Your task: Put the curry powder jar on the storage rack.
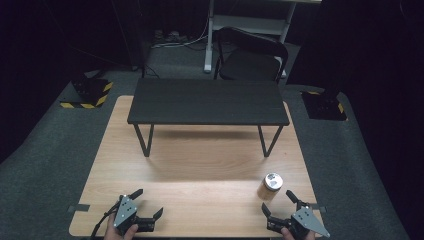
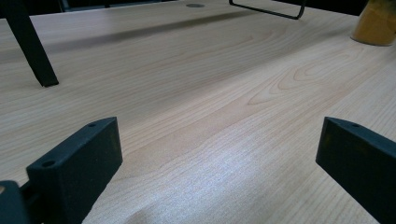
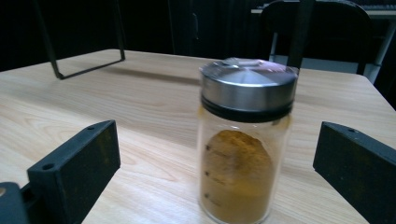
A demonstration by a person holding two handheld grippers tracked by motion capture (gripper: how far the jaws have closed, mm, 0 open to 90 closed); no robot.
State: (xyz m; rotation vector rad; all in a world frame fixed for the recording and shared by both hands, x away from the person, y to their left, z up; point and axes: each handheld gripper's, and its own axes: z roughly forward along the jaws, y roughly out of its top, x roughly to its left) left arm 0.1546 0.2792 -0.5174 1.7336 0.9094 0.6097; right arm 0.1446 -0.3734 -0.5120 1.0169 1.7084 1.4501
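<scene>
The spice jar stands upright on the wooden table at its near right, and it sits straight ahead of the right gripper — just beyond the tips, not yet between them. In the right gripper view the jar rises in the gap between the two black jaws, slightly right of centre, its metal lid on top and the ochre powder filling the lower part of the glass. Its long axis is vertical, so a level approach would bring the jaws to either side of the glass wall below the lid.

The right gripper's jaws are spread wide, wider than the jar, and touch nothing. That hand is clearly the nearer one: the right gripper rests low at the near edge of the table, pointing forward and a little inward toward the jar.

The left gripper lies well apart at the near left, its jaws likewise spread and empty. In the left gripper view the jar shows far off at the upper right corner, across bare wood.

Behind both, a small black table on thin legs stands across the far half — judging by this, the next move is a short push forward by the right hand, then a squeeze
</scene>
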